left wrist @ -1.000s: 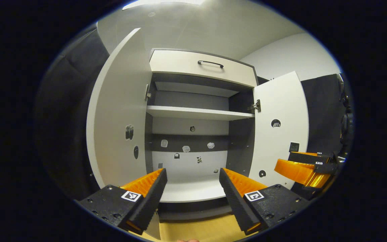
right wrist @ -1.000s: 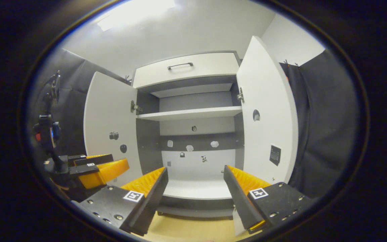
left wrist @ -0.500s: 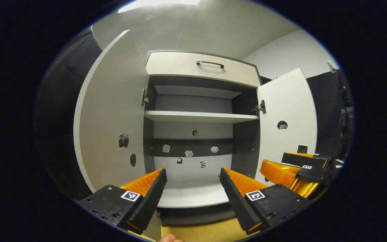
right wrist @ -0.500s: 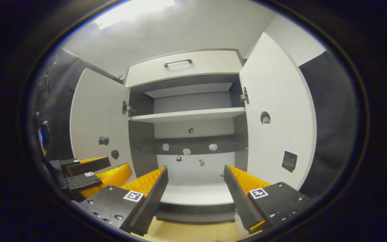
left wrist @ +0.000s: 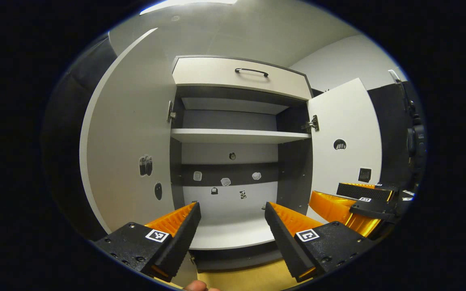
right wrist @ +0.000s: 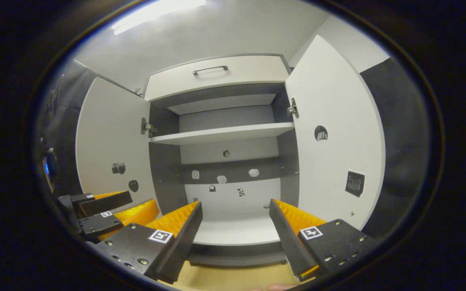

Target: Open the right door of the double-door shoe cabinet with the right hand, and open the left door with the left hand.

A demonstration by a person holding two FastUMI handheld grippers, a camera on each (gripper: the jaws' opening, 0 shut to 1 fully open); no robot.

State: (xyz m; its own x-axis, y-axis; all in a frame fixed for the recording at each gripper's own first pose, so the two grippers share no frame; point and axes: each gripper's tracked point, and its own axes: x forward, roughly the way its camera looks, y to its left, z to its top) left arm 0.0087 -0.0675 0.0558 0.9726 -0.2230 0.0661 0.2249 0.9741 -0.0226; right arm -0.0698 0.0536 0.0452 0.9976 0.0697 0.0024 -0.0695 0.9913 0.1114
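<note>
The white shoe cabinet stands with both doors swung wide. In the left gripper view the left door (left wrist: pixel 130 133) fills the left side and the right door (left wrist: pixel 346 137) hangs open at the right. My left gripper (left wrist: pixel 232 210) is open in front of the bare interior, holding nothing. The right gripper (left wrist: pixel 358 200) shows at the lower right there. In the right gripper view the right door (right wrist: pixel 334 137) is near on the right and the left door (right wrist: pixel 111 149) farther left. My right gripper (right wrist: pixel 235 208) is open and holds nothing, with the left gripper (right wrist: pixel 107 206) at the lower left.
Inside are a white shelf (left wrist: pixel 239 136) and a white bottom board (left wrist: pixel 233 234), with small stickers on the back panel (right wrist: pixel 233 180). A drawer with a dark handle (left wrist: pixel 251 71) sits above. The wooden floor (right wrist: pixel 233 279) lies below, and black cloth hangs on both sides.
Both doors have swung a little wider. Both grippers have drifted slightly relative to the cabinet and stay open and empty.
</note>
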